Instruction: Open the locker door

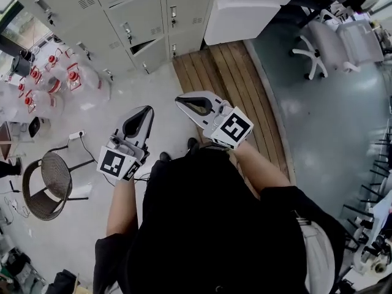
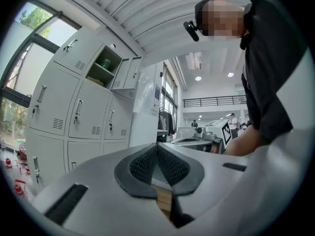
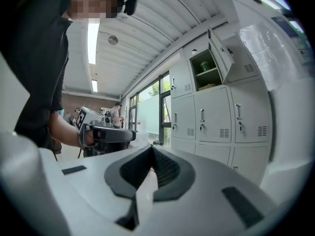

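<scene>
A bank of grey lockers (image 1: 138, 17) stands ahead of me along the far wall. One upper locker (image 2: 104, 66) has its door swung open, also seen in the right gripper view (image 3: 209, 68); the others around it look closed. A dark gap (image 1: 146, 44) shows at the top of one low locker door. My left gripper (image 1: 149, 109) and right gripper (image 1: 179, 99) are held low and level, side by side, well short of the lockers. The left gripper's (image 2: 157, 145) pads meet with nothing between them. The right gripper (image 3: 150, 147) is shut and empty too.
A wooden platform (image 1: 226, 84) lies on the floor under a white cabinet (image 1: 245, 11) at the right. A wicker chair (image 1: 46, 185), a power strip (image 1: 76, 135) and several red-capped water jugs (image 1: 55, 81) stand at the left. An office chair (image 1: 324, 48) is far right.
</scene>
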The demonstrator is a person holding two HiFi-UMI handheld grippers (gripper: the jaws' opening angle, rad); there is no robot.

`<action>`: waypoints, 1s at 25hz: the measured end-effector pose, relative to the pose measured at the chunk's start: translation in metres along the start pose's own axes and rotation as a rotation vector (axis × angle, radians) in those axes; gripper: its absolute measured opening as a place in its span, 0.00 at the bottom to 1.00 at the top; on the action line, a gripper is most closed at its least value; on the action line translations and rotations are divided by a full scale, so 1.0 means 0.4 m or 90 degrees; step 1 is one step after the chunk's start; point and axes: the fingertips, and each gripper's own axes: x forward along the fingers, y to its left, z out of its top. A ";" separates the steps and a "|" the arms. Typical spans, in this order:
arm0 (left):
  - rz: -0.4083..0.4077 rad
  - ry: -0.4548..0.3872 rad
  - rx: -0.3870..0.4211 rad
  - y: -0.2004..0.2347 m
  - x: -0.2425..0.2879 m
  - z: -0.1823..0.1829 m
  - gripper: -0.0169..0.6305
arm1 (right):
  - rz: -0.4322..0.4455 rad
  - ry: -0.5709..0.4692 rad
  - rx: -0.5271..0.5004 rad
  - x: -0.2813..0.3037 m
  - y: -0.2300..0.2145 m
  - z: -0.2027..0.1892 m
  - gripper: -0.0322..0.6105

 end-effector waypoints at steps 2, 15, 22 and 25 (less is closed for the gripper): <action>-0.016 0.008 -0.003 -0.003 -0.035 0.000 0.05 | -0.008 -0.002 0.015 0.011 0.036 0.010 0.07; -0.050 -0.027 -0.086 0.049 -0.254 0.014 0.05 | -0.031 0.004 0.054 0.104 0.239 -0.003 0.07; -0.089 -0.016 -0.114 0.033 -0.288 -0.016 0.05 | -0.040 -0.001 0.041 0.110 0.268 0.005 0.07; -0.103 -0.001 -0.115 0.032 -0.287 -0.034 0.05 | -0.049 -0.005 0.045 0.116 0.274 0.006 0.07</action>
